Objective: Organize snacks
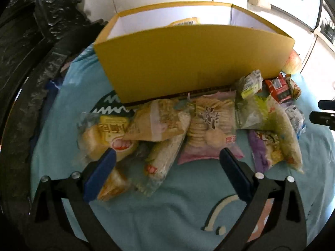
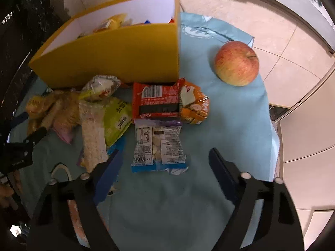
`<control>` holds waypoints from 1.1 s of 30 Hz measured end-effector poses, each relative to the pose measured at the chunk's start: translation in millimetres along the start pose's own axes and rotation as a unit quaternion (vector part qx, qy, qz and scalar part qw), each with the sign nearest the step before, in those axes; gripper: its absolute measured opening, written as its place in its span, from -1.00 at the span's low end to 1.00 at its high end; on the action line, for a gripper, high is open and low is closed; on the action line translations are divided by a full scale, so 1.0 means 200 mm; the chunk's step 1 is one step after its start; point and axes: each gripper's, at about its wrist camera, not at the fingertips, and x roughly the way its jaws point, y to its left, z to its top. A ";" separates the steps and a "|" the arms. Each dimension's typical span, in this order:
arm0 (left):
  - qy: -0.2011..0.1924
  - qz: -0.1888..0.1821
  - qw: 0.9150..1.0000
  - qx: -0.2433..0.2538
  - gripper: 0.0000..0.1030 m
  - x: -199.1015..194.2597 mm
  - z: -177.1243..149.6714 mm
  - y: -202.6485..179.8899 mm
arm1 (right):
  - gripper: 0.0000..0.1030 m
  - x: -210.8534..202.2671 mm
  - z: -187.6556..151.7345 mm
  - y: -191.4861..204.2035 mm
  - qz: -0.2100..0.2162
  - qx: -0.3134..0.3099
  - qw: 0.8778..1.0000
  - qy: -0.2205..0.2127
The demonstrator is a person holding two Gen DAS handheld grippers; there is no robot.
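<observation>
Snacks [image 1: 188,129] in crinkled wrappers, heaped beside yellow box [image 1: 192,62].

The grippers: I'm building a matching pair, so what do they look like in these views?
Both the left gripper and the right gripper have two flat dark-blue fingers on black, arched plastic frames. Round silver fasteners sit at the linkage joints. No cables, markings or sleeves are visible.

matt yellow cardboard box [image 1: 188,62], glossy crinkled plastic snack packets [image 2: 159,146], soft light-blue cloth [image 2: 230,108]
</observation>
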 end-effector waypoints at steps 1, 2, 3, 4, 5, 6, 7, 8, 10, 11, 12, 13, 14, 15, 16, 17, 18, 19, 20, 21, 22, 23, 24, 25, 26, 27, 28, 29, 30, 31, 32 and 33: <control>0.006 0.000 1.000 -0.003 0.84 0.03 0.00 0.01 | 0.43 0.02 0.00 0.00 -0.001 -0.001 1.000 0.001; 0.009 -0.001 1.000 -0.007 0.82 0.05 0.01 0.03 | 0.43 0.03 0.01 -0.01 -0.001 0.000 1.000 0.001; 0.010 -0.005 1.000 -0.015 0.81 0.07 0.00 0.05 | 0.43 0.04 0.01 -0.01 -0.001 0.002 1.000 0.001; 0.014 -0.003 1.000 -0.018 0.81 0.09 0.00 0.06 | 0.43 0.06 0.01 -0.02 0.001 0.006 1.000 0.004; 0.021 -0.003 1.000 -0.020 0.81 0.12 -0.01 0.07 | 0.43 0.08 0.02 -0.02 0.003 0.008 1.000 0.007; 0.027 -0.004 0.999 -0.022 0.83 0.14 -0.01 0.09 | 0.43 0.10 0.02 -0.02 0.005 0.007 1.000 0.010; 0.029 -0.006 0.999 -0.026 0.86 0.16 -0.02 0.10 | 0.43 0.11 0.03 -0.01 0.006 0.006 1.000 0.012; 0.025 -0.010 0.999 -0.031 0.86 0.17 -0.03 0.11 | 0.43 0.13 0.03 0.00 0.006 0.005 1.000 0.016; 0.020 -0.006 0.999 -0.027 0.93 0.18 -0.04 0.11 | 0.43 0.19 0.03 0.02 0.003 0.001 1.000 0.027; 0.020 -0.005 0.999 -0.025 0.96 0.20 -0.04 0.11 | 0.43 0.22 0.03 0.03 0.002 -0.001 0.999 0.032; 0.027 -0.011 0.999 -0.024 0.96 0.22 -0.05 0.10 | 0.49 0.26 0.02 0.05 0.000 -0.005 0.999 0.041; 0.032 -0.007 0.999 -0.019 0.96 0.24 -0.05 0.08 | 0.63 0.27 0.01 0.08 -0.005 -0.023 0.999 0.030; 0.034 -0.002 0.999 -0.009 0.96 0.25 -0.05 0.07 | 0.68 0.29 0.00 0.12 -0.021 -0.046 0.998 0.031; 0.040 -0.007 0.999 -0.006 0.94 0.25 -0.06 0.06 | 0.67 0.29 -0.01 0.15 -0.032 -0.053 0.998 0.024; 0.043 -0.027 0.999 -0.011 0.84 0.25 -0.06 0.06 | 0.54 0.28 -0.01 0.13 -0.025 -0.040 0.999 0.028; 0.037 -0.036 0.999 -0.008 0.47 0.23 -0.06 0.06 | 0.34 0.26 0.00 0.12 -0.029 -0.030 0.999 0.023; 0.026 -0.041 0.999 0.009 0.04 0.20 -0.07 0.03 | 0.09 0.25 0.00 0.09 -0.023 -0.022 0.999 0.023; 0.021 -0.048 0.998 0.026 -0.21 0.18 -0.08 0.00 | 0.04 0.24 0.00 0.08 -0.018 -0.016 0.999 0.022; 0.017 -0.052 0.998 0.031 -0.41 0.15 -0.08 -0.02 | 0.03 0.21 0.00 0.06 -0.013 -0.011 1.000 0.016; 0.016 -0.060 0.998 0.026 -0.42 0.14 -0.09 -0.02 | 0.02 0.20 -0.01 0.05 -0.006 -0.008 1.000 0.015; 0.014 -0.072 0.997 0.017 -0.42 0.12 -0.09 -0.02 | 0.01 0.18 -0.02 0.03 0.004 -0.003 1.000 0.015; 0.013 -0.077 0.997 0.013 -0.43 0.11 -0.10 -0.01 | 0.01 0.16 -0.04 0.02 0.007 -0.001 1.000 0.013; 0.010 -0.082 0.997 0.007 -0.45 0.09 -0.10 0.00 | 0.01 0.15 -0.05 0.01 0.015 0.005 1.000 0.012; 0.010 -0.087 0.996 0.001 -0.45 0.08 -0.11 0.01 | 0.01 0.13 -0.06 0.01 0.020 0.008 1.000 0.011; 0.010 -0.091 0.996 -0.006 -0.46 0.08 -0.11 0.03 | 0.01 0.11 -0.08 0.01 0.026 0.010 1.000 0.008; 0.008 -0.093 0.996 -0.012 -0.46 0.06 -0.12 0.05 | 0.01 0.09 -0.09 0.00 0.029 0.012 0.999 0.006; 0.005 -0.096 0.995 -0.018 -0.47 0.04 -0.13 0.06 | 0.01 0.07 -0.11 0.00 0.033 0.014 0.999 0.003; 0.001 -0.100 0.995 -0.025 -0.47 0.01 -0.14 0.08 | 0.01 0.04 -0.12 -0.01 0.039 0.017 0.999 0.000; -0.003 -0.101 0.994 -0.028 -0.47 -0.01 -0.14 0.07 | 0.01 0.02 -0.13 -0.01 0.043 0.019 0.999 -0.004; -0.008 -0.103 0.994 -0.030 -0.47 -0.03 -0.15 0.08 | 0.01 -0.01 -0.13 -0.04 0.048 0.020 0.999 -0.008; -0.012 -0.104 0.994 -0.033 -0.48 -0.06 -0.16 0.09 | 0.01 -0.04 -0.14 -0.06 0.053 0.023 0.998 -0.012; -0.016 -0.109 0.993 -0.036 -0.48 -0.09 -0.17 0.08 | 0.01 -0.06 -0.14 -0.06 0.057 0.024 0.998 -0.014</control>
